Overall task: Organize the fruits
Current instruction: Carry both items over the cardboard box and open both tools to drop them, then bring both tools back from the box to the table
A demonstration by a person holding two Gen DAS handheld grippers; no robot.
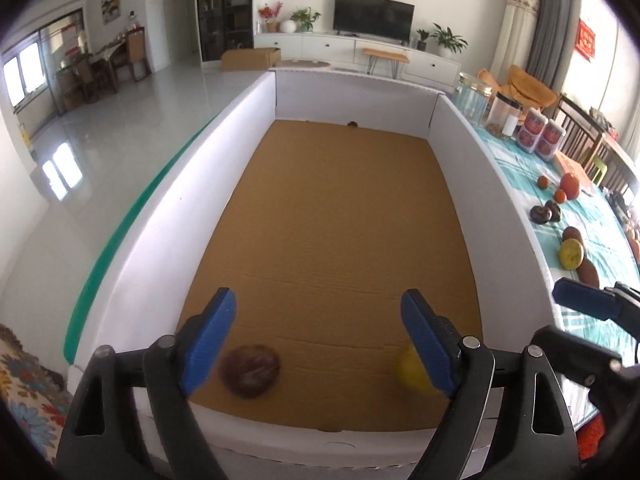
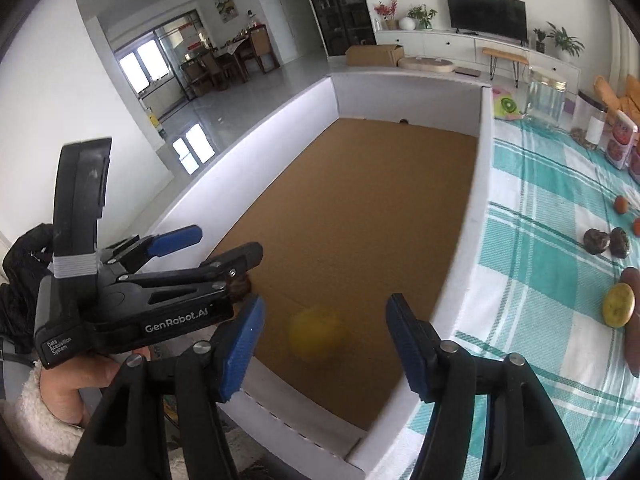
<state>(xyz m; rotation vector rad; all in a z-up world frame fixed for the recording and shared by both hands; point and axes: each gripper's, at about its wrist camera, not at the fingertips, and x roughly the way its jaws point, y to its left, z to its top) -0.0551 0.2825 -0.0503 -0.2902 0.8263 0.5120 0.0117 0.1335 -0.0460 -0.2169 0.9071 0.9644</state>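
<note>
A large white box with a brown cardboard floor [image 1: 332,220] lies before me; it also shows in the right wrist view [image 2: 360,208]. A blurred dark brown fruit [image 1: 251,371] and a blurred yellow fruit [image 1: 412,370] are at its near end. My left gripper [image 1: 318,340] is open and empty above them. My right gripper [image 2: 324,344] is open and empty over the yellow fruit [image 2: 317,333]. The left gripper also appears in the right wrist view [image 2: 168,280], hiding most of the brown fruit [image 2: 242,286].
Several fruits lie on the teal checked tablecloth [image 2: 532,240] right of the box: a yellow-green one [image 1: 571,254], dark ones [image 1: 545,213], orange ones [image 1: 570,185]. Jars [image 1: 474,98] and packets [image 1: 541,135] stand at the far right. The floor lies left of the box.
</note>
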